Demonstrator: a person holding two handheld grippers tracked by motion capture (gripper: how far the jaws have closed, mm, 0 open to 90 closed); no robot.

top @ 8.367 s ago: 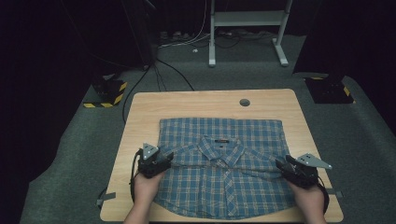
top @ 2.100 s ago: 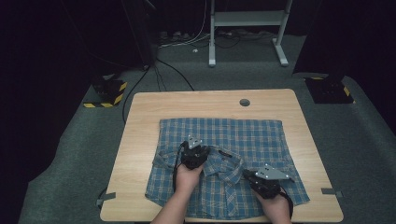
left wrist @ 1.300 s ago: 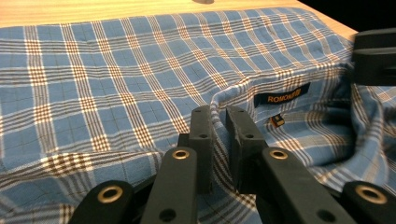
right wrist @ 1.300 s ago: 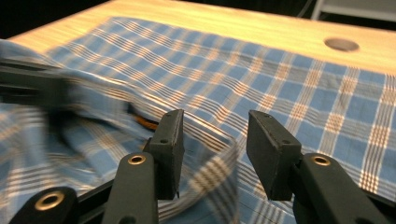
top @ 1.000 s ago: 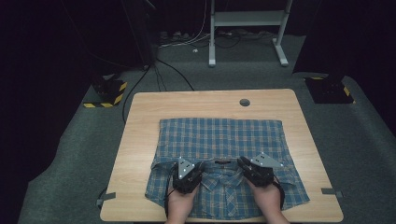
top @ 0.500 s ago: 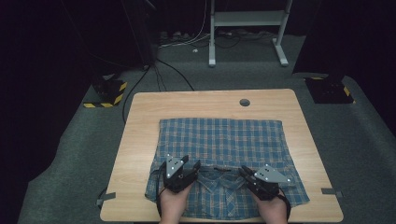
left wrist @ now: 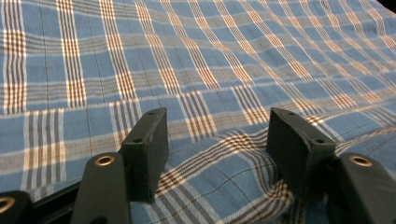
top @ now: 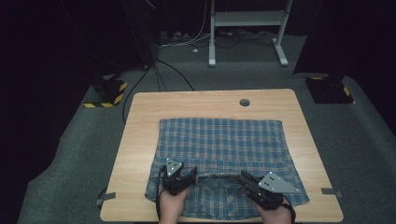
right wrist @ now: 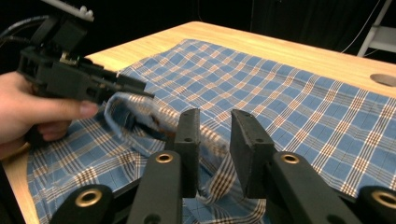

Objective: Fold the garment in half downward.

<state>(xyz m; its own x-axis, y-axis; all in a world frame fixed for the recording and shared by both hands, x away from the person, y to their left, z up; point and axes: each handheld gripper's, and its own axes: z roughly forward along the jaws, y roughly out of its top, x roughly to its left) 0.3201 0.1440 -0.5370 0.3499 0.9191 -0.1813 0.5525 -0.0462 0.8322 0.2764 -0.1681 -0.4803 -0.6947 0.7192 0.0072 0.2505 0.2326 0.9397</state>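
Both grippers pulled nearer table's front edge; one plaid shirt [top: 224,149]; left gripper [top: 180,176] jaws spread, right gripper [top: 247,179] pinching fabric.

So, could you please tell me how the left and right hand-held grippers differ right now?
The left hand-held gripper has its jaws spread wide over the plaid shirt with no cloth pinched, while the right hand-held gripper has its jaws much closer, with a raised fold of shirt between them. In the high view the left sits near the shirt's left edge, the right farther right. Both work at the near edge.
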